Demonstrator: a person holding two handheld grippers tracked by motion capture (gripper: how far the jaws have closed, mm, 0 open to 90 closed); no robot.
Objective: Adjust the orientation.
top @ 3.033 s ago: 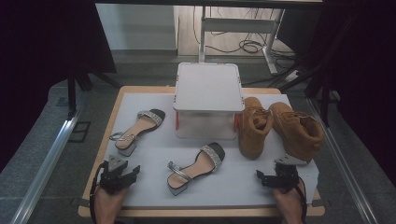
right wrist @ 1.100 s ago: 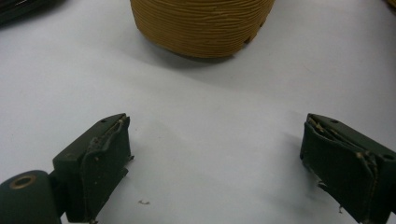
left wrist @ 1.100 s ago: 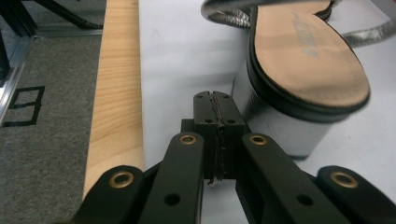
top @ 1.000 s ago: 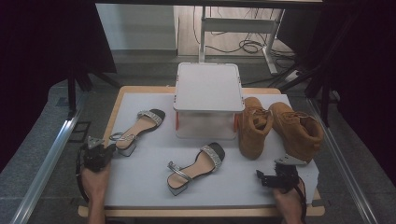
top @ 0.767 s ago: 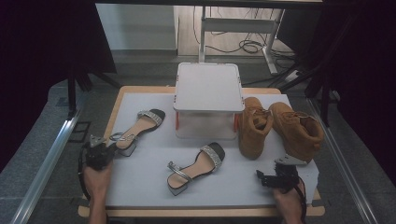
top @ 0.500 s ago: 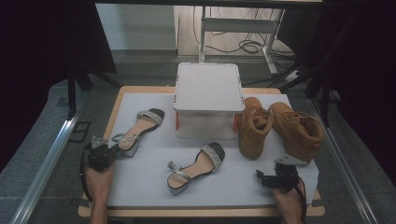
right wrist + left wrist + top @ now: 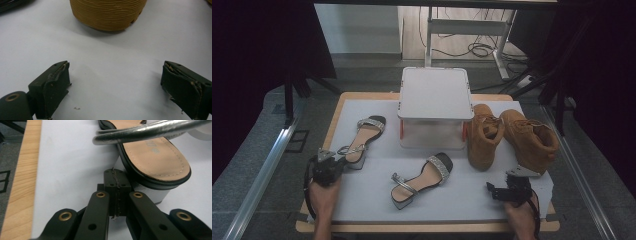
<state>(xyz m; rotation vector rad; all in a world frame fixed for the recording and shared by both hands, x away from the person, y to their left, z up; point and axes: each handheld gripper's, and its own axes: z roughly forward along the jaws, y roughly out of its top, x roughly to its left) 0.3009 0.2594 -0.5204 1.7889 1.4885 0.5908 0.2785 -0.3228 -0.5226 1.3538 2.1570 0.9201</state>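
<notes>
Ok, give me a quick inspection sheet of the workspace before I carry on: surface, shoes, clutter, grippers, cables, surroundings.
Surface: white mat on a wooden table.
Job's things: two sandals, one far left, one centre; two tan boots at right.
Clutter: lidded plastic box at the back.
Grippers: left gripper shut, by the left sandal's heel; right gripper open over bare mat.
Cables: some on the floor behind.
Surroundings: metal frame, dark curtains.

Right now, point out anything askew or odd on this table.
The two sandals are split up: one lies far left by the shut left tool, the other lies mid-table, angled differently. One boot tilts away from its mate. Nothing spilled.
</notes>
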